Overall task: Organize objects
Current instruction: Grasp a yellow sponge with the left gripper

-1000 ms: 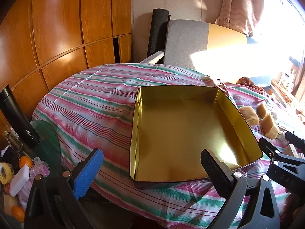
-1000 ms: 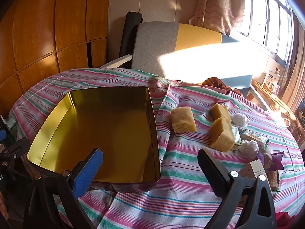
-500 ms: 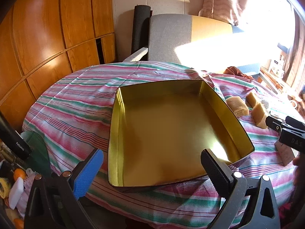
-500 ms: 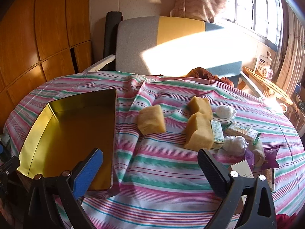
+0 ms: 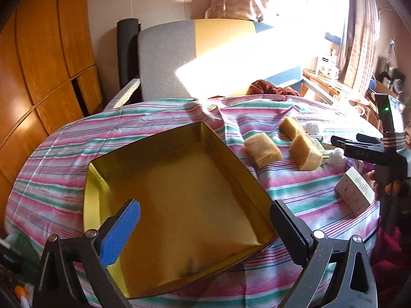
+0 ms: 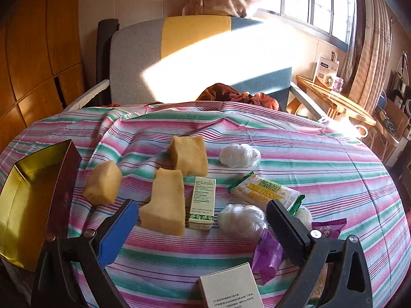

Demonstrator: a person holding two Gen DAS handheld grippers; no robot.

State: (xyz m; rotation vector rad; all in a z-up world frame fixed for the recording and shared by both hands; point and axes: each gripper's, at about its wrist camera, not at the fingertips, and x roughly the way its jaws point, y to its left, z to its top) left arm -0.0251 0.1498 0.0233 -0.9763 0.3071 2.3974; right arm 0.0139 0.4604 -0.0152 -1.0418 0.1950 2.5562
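Observation:
An empty gold tin box [image 5: 179, 205] lies on the striped tablecloth; its edge shows at the left of the right wrist view [image 6: 30, 195]. My left gripper [image 5: 205, 220] is open and empty above the tin's near side. My right gripper [image 6: 203, 218] is open and empty, over the near yellow sponge block [image 6: 164, 205], a small green-white carton [image 6: 203, 202] and a white wrapped ball [image 6: 241, 220]. Two more sponge blocks [image 6: 190, 154] [image 6: 102, 184], a second white ball [image 6: 239, 154], a yellow snack packet [image 6: 264, 192], purple wrappers [image 6: 269, 254] and a white box [image 6: 228, 287] lie around.
A grey-yellow-blue chair [image 6: 179, 59] stands behind the table. Wooden cabinets [image 5: 38, 77] line the left wall. A wooden side table [image 6: 334, 100] with boxes stands at the right under the window. The tablecloth [image 6: 308, 154] drops away at the edges.
Both grippers have swung to the right. The tin has slid left in both views, and the sponge blocks and packets now lie between the right gripper's fingers. Both stay open.

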